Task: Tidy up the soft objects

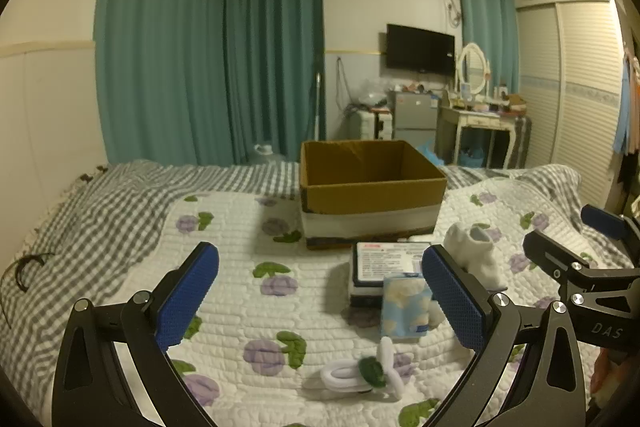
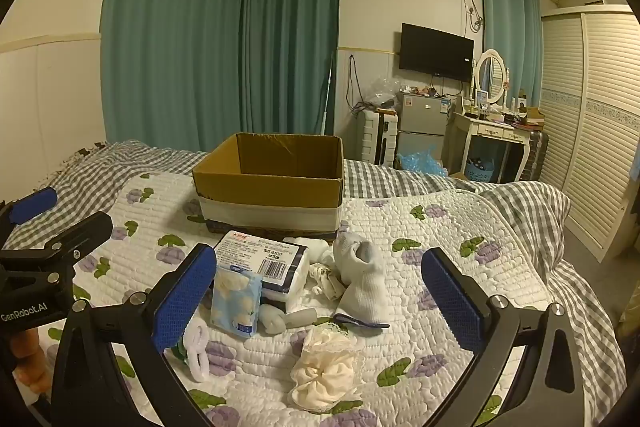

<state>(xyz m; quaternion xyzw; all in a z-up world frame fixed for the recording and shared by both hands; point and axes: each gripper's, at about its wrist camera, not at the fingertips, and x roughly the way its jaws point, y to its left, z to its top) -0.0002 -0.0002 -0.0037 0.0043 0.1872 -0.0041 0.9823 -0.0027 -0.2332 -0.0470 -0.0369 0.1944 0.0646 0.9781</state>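
Observation:
An open cardboard box stands on the quilted bed. In front of it lie a wrapped pack with a printed label, a light blue tissue packet, a white sock, a cream lace scrunchie and a white hair tie with a green bit. My left gripper hovers open just short of the pile, nothing between its fingers. My right gripper is open too, above the scrunchie and sock, holding nothing.
The bed carries a floral quilt over a grey checked sheet. Teal curtains, a fridge, a dressing table and a slatted wardrobe stand beyond. A dark hair clip lies at the left.

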